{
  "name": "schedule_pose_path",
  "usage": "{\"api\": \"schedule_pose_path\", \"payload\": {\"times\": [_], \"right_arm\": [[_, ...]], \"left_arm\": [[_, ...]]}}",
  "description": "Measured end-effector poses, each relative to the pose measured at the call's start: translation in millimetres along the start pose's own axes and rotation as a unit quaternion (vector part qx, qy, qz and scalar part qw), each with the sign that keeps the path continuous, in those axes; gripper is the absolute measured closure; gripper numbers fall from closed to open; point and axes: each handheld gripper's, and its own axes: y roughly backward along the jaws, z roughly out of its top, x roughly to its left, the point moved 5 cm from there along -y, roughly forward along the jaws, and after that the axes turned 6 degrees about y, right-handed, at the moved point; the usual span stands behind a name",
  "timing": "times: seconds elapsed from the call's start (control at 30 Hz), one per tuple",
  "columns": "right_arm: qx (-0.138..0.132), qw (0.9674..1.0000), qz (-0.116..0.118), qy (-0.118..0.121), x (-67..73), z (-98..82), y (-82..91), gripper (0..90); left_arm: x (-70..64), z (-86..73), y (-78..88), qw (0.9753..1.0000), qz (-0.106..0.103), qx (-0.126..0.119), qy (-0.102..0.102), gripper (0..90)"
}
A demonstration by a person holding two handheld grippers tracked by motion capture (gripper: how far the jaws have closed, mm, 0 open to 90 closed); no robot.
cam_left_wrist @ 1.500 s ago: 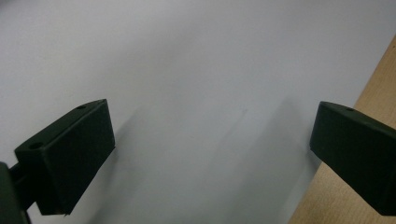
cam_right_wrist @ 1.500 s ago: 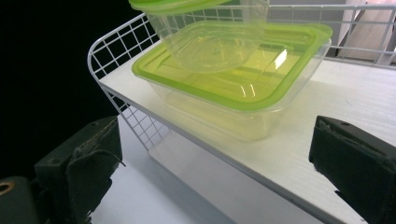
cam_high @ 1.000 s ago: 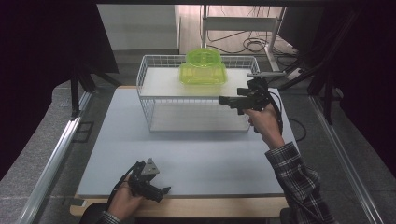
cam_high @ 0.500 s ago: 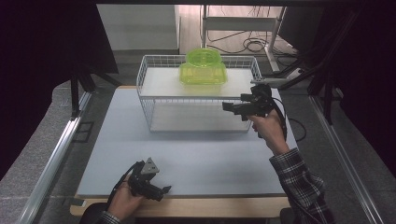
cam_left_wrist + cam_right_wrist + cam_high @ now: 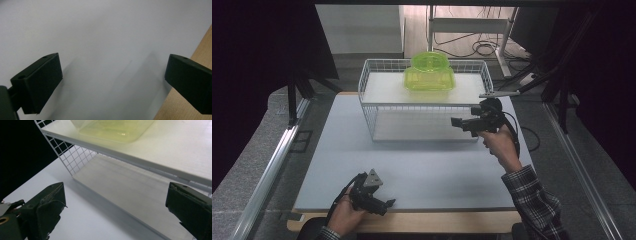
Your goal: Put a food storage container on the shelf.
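The right gripper [image 5: 458, 122], fingers apart and holding nothing, is pointing toward the green box [image 5: 429, 78] at eleven o'clock on the wire shelf [image 5: 422, 107].

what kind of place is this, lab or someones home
Most likely a lab or recording room, not a home: a bare pale table framed by metal rails, black curtains around it, and loose cables on the floor behind the wire rack.
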Motion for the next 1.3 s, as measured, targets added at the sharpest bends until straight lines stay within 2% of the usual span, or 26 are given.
{"api": "schedule_pose_path", "payload": {"times": [1.07, 1.3], "right_arm": [[0.042, 0.9985, -0.022, 0.027, 6.9, -54.5, -17.0, 2.9], [0.045, 0.9983, -0.026, 0.025, 7.1, -67.2, -19.9, 1.4]], "left_arm": [[-1.4, -1.7, -2.5, 0.9999, 0.003, 0.010, -0.009, 1.0], [-1.4, -1.8, -2.5, 0.9999, 0.003, 0.011, -0.010, 1.0]]}}
